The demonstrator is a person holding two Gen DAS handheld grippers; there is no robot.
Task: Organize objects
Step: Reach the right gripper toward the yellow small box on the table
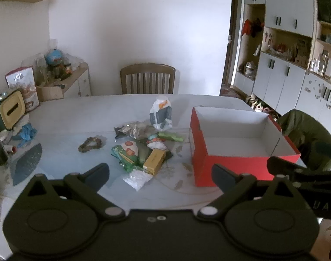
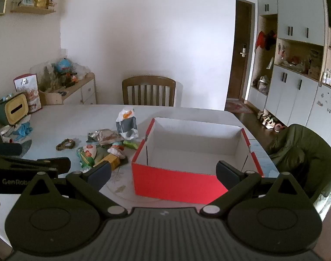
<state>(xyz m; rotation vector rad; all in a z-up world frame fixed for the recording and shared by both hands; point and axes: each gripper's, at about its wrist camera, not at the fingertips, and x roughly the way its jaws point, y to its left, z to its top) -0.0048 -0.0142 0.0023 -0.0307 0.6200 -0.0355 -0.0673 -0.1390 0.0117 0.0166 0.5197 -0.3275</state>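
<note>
The left gripper point(image 1: 159, 177) is hovering closest to the lens, its jaws standing wide with nothing between them, and the right gripper point(image 2: 163, 174) is doing the same over the near wall of the red box point(image 2: 172, 184).

The red box is sitting open-topped on the worktop point(image 1: 78, 117), white inside and holding nothing, its long axis running away from the cameras toward the far edge. Just left of the box a pile of loose things is lying: one yellow carton point(image 1: 154, 161) with its long axis pointing roughly toward the near edge, one green stick pack point(image 1: 172, 136) lying crosswise and pointing at the box, one green printed pouch point(image 1: 125, 152), one silver foil wrapper point(image 1: 133, 129) and one clear plastic bag point(image 1: 138, 179). Behind the pile, one white packet point(image 1: 161, 114) is standing upright. Farther left of the box, apart from the pile, one brown hair tie point(image 1: 89, 144) is lying flat.

One wooden chair point(image 1: 147, 78) is standing beyond the box at the worktop's far side; a second seat draped in an olive jacket point(image 2: 302, 152) is standing right of the box. Cupboards point(image 2: 295, 87) are lining the wall farther right.
</note>
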